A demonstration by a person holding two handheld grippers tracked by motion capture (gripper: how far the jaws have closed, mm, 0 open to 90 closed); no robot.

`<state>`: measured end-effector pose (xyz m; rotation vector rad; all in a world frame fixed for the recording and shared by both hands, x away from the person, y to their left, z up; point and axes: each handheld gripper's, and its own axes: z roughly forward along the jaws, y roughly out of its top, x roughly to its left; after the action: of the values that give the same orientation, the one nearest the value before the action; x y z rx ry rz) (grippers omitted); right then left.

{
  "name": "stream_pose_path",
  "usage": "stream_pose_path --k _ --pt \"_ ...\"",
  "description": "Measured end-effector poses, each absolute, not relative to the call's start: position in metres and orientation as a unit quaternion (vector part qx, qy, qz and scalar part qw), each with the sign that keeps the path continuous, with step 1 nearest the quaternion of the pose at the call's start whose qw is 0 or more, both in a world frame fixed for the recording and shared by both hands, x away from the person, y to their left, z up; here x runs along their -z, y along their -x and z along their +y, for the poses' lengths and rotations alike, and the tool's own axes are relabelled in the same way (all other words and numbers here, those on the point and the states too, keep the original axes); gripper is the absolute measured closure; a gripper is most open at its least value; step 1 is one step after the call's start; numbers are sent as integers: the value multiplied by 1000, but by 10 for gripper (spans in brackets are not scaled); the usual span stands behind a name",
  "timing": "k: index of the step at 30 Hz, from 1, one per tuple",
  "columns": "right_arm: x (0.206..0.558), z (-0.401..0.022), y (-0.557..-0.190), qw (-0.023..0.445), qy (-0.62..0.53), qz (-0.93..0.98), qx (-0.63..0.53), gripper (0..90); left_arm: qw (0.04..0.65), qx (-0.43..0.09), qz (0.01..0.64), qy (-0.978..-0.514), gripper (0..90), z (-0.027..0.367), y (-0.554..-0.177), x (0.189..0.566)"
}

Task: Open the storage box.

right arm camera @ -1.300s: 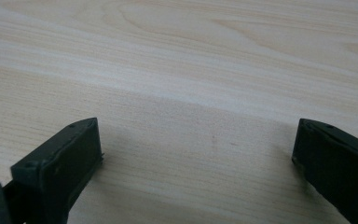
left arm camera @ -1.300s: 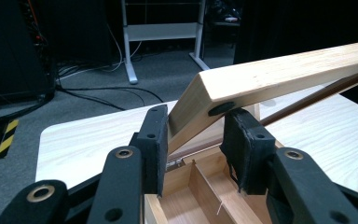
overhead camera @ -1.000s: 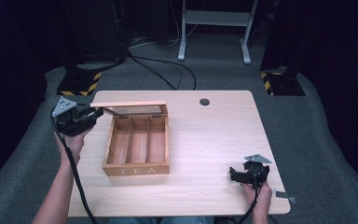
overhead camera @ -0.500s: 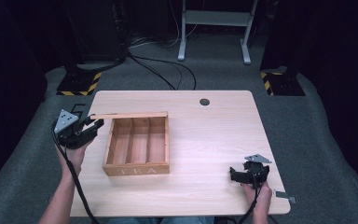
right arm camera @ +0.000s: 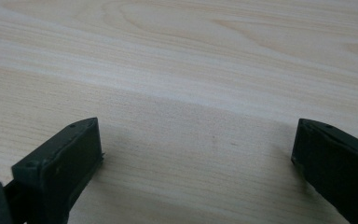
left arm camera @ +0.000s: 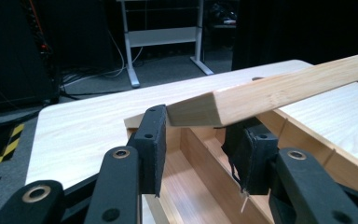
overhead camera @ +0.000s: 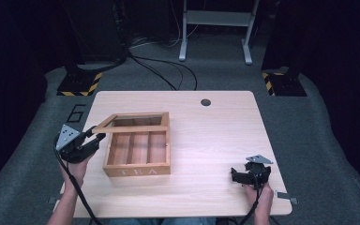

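While the wooden box (overhead camera: 138, 152) sits on the left half of the surface (overhead camera: 215, 136), nearer the front edge than the back, its framed lid (overhead camera: 132, 123) stands partly raised over the back of it, hinged along the far side. The box has three long compartments, all bare wood inside, and the letters TEA on its front wall. The left gripper (overhead camera: 92, 138) is held at the left edge of the surface, just beside the box's left wall, in the person's left hand (overhead camera: 75, 168). In the left gripper view its jaws stand a little apart on either side of the lid's corner (left arm camera: 200, 109), the left jaw against the wood; whether the right one presses on it I cannot tell (the lid's edge hides the contact). The right gripper (overhead camera: 238, 176) rests near the front right corner of the surface, well apart from the box, held in the right hand (overhead camera: 258, 199). Its jaws are spread wide over bare wood grain (right arm camera: 191, 93), with nothing between them. A small dark round hole (overhead camera: 206, 102) lies near the back edge.
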<state>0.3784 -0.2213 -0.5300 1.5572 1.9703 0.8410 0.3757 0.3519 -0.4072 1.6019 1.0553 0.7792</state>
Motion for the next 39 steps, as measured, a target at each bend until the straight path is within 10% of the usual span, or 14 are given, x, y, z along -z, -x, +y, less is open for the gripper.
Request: stream_pose_path --k 39 --pt "530 -221 -378 244 -570 721 -309 13 481 -222 443 -723 360 356 -363 489"
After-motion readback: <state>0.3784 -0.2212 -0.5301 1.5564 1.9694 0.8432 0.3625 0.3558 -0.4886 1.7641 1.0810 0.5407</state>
